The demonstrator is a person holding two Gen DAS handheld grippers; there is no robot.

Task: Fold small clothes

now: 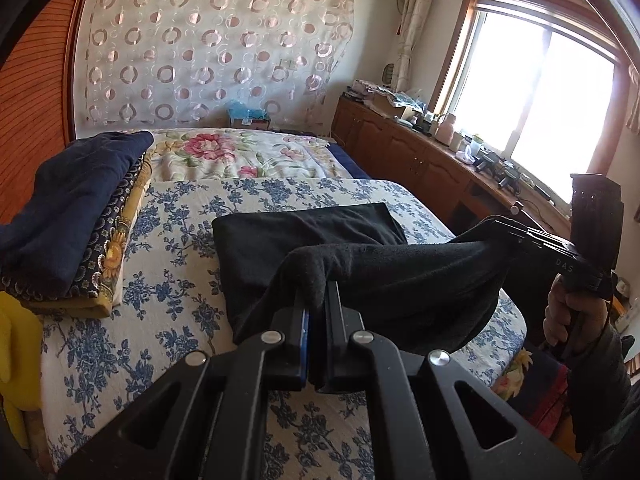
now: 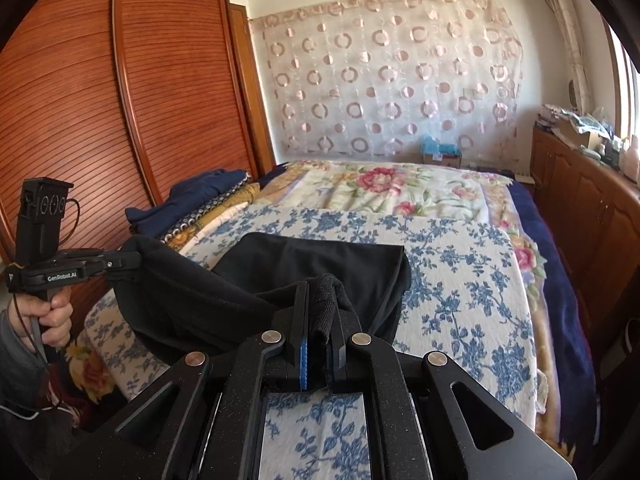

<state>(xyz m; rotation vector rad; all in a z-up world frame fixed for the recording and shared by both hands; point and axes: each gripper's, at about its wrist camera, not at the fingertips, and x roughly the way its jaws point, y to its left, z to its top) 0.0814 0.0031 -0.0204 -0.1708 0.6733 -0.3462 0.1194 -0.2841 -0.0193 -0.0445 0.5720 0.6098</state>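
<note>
left gripper (image 1: 316, 300), right gripper (image 2: 320, 312) each clamped on black garment (image 1: 304, 236) edge, lifted between them.

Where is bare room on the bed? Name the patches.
Bare sheet lies right of the black garment, up to the floral quilt. A narrower strip runs between garment and folded stack. The bed's left edge is crowded by that stack.

Black garment (image 1: 320, 236) lies on white blanket w/ blue floral print (image 1: 172, 216), ahead of the black left gripper (image 1: 316, 300) and black right gripper (image 2: 320, 304). Beyond: cream quilt w/ pink flowers (image 1: 240, 152), sheer curtain w/ pink rings (image 1: 208, 40). Left of left gripper, navy cloth (image 1: 76, 196) tops a yellow-patterned stack; reddish-brown wardrobe (image 2: 120, 100).
</note>
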